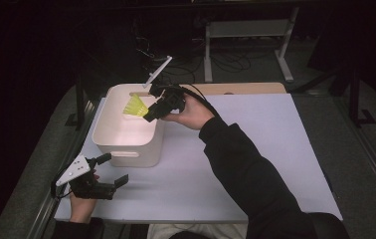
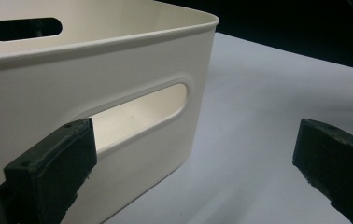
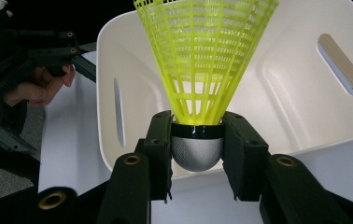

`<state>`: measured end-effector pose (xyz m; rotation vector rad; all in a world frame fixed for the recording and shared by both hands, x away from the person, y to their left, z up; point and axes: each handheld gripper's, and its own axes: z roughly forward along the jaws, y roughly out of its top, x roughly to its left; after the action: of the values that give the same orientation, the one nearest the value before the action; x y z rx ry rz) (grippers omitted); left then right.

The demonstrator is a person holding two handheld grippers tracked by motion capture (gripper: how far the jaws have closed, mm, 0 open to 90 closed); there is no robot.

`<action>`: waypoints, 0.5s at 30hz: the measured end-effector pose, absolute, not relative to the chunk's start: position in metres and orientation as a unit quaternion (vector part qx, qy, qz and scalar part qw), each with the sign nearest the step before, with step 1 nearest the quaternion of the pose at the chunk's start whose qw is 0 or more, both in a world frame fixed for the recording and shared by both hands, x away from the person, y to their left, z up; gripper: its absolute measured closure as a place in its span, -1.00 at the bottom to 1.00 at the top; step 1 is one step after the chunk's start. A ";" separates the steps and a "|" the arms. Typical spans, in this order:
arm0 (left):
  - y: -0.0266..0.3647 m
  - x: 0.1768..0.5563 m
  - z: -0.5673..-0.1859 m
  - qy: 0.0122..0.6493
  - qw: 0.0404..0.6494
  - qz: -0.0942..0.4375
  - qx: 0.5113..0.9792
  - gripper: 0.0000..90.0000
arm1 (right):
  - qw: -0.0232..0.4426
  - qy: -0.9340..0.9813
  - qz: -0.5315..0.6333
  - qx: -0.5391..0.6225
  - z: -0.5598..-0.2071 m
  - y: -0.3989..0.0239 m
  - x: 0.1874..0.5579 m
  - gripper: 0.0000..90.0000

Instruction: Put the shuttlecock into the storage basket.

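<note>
Here the right gripper (image 3: pixel 197 154) clamps the shuttlecock (image 3: pixel 202 70) by its grey cork, skirt poking over the white bin (image 1: pixel 126 149). Best to carry it past the rim, dip low over the floor, then let go so it doesn't bounce out. Left gripper (image 1: pixel 107 172) waits on the table (image 1: pixel 255 149) by the bin's near wall, jaws apart, empty. Bin floor mostly glare from above; skirt top cut off in the right gripper view.
</note>
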<state>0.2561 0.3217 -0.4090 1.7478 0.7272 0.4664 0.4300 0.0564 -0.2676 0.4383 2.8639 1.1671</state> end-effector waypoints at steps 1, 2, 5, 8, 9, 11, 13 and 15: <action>0.322 0.256 -0.409 0.309 0.561 0.198 0.742 -1.00 | 0.008 0.917 0.373 0.140 -0.268 0.058 0.430 0.40; 0.322 0.256 -0.409 0.309 0.561 0.198 0.742 -1.00 | 0.009 0.918 0.373 0.138 -0.269 0.060 0.430 0.41; 0.322 0.256 -0.409 0.309 0.562 0.198 0.742 -1.00 | 0.007 0.918 0.372 0.135 -0.270 0.063 0.429 0.40; 0.322 0.256 -0.409 0.309 0.562 0.198 0.742 -1.00 | 0.006 0.919 0.371 0.133 -0.272 0.066 0.429 0.41; 0.322 0.256 -0.409 0.309 0.562 0.198 0.742 -1.00 | 0.004 0.919 0.370 0.133 -0.272 0.067 0.429 0.41; 0.322 0.256 -0.409 0.309 0.562 0.198 0.742 -1.00 | 0.004 0.920 0.368 0.132 -0.274 0.068 0.429 0.41; 0.322 0.256 -0.409 0.309 0.562 0.198 0.742 -1.00 | 0.002 0.921 0.367 0.132 -0.276 0.070 0.429 0.41; 0.322 0.256 -0.409 0.309 0.562 0.198 0.742 -1.00 | 0.002 0.922 0.365 0.131 -0.277 0.071 0.429 0.40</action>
<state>0.2561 0.3218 -0.4089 1.7470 0.7270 0.4665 0.4288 0.0715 -0.2773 0.4096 2.8923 1.1459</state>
